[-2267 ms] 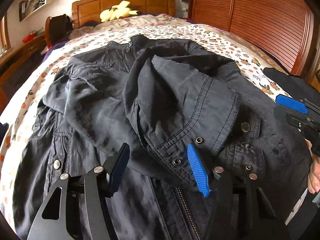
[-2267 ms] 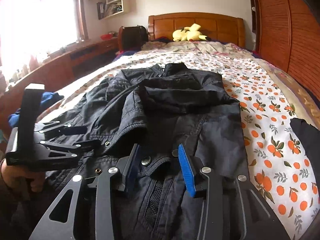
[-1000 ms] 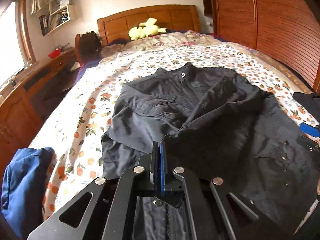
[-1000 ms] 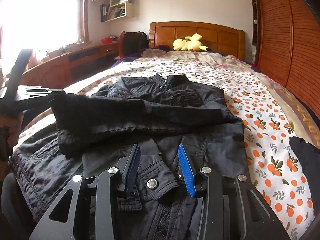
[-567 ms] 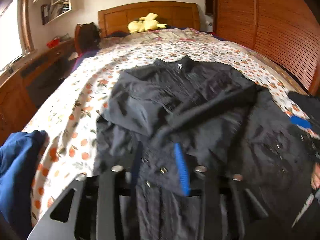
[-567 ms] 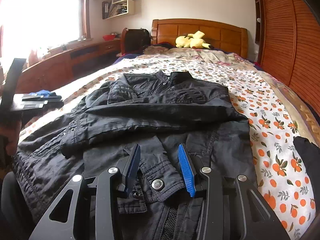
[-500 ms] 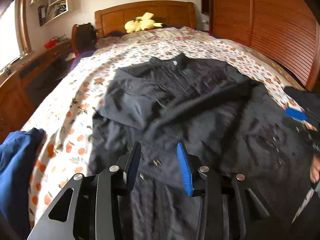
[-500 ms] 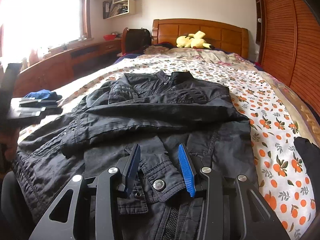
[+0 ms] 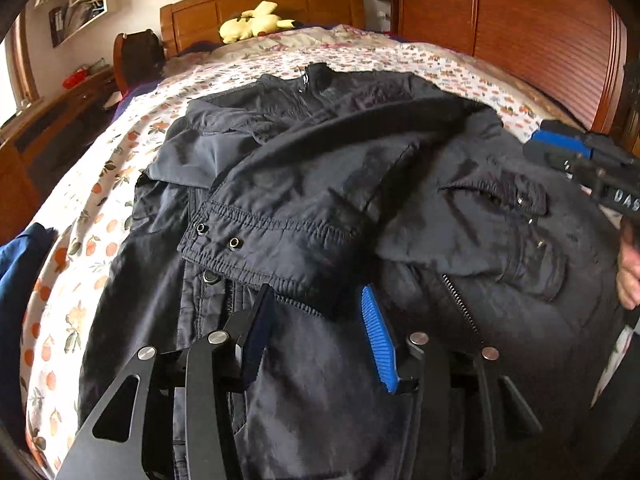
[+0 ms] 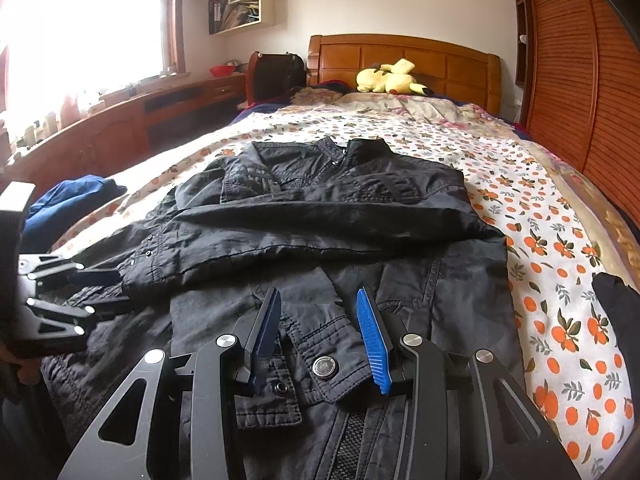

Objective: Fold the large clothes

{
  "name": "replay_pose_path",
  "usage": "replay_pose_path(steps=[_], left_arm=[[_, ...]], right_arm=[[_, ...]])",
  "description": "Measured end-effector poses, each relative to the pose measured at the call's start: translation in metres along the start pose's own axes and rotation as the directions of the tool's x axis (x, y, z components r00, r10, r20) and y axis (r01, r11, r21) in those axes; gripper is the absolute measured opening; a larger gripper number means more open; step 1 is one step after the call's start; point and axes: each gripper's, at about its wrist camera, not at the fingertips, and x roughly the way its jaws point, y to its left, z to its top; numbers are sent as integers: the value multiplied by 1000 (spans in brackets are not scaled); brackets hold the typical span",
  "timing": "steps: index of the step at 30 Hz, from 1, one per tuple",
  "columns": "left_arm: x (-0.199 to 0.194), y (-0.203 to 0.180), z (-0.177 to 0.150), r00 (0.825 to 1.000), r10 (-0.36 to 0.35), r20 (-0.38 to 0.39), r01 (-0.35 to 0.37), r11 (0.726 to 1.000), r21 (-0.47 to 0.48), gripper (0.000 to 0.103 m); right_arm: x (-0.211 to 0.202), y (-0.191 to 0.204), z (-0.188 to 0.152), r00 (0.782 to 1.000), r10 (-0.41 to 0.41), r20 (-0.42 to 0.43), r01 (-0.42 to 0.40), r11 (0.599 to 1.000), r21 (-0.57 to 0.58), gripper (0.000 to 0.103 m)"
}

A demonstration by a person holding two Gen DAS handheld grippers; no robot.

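A black jacket (image 9: 344, 184) lies flat on the bed, collar toward the headboard; it also shows in the right wrist view (image 10: 328, 216). One sleeve (image 10: 304, 240) lies folded across the chest, its snap cuff (image 9: 256, 240) at the left. My left gripper (image 9: 316, 312) is open and empty, just above the jacket near that cuff. My right gripper (image 10: 318, 314) is open and empty over the other cuff (image 10: 320, 364) at the jacket's hem. Each gripper shows at the edge of the other's view.
The bed has an orange-print sheet (image 10: 552, 248) and a wooden headboard (image 10: 404, 60) with a yellow plush toy (image 10: 390, 76). Blue clothing (image 10: 72, 196) lies at the left edge, a dark garment (image 10: 620, 308) at the right. A wooden wardrobe (image 9: 500, 32) stands to the right.
My left gripper pulled the sleeve across the jacket to the left, let it go and opened. It has since dropped closer to the cuff. My right gripper stayed open in place.
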Motion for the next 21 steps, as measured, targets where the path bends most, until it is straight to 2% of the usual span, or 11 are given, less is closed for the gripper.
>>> replay_pose_path(steps=[2,3,4,5,6,7,13,19,21], left_arm=[[4,1,0,1000,12,-5,-12,1000,1,48],[4,3,0,1000,16,-6,-16,1000,-1,44],[6,5,1,1000,28,-12,-28,1000,-3,29],[7,7,1,1000,25,-16,-25,1000,-5,24],[6,10,1,1000,12,-17,-12,1000,-8,11],[4,11,2,1000,3,-13,-4,1000,-8,7],[-40,5,6,997,-6,79,5,1000,11,6],[-52,-4,5,997,-2,81,0,1000,22,6],[-52,-3,5,997,2,77,-3,1000,13,10]], right_arm=[[1,1,-1,1000,2,-4,-2,1000,-3,38],[1,1,-1,1000,4,-5,-4,1000,-4,39],[2,2,-1,1000,4,-6,-4,1000,-6,40],[1,2,-1,1000,5,-6,-5,1000,-8,41],[2,2,-1,1000,6,-6,-6,1000,-10,41],[2,2,-1,1000,6,-6,-6,1000,-11,41],[1,2,-1,1000,7,-7,-7,1000,-6,43],[-2,2,-1,1000,15,-3,-15,1000,-4,43],[-2,2,0,1000,19,-1,-19,1000,-5,43]])
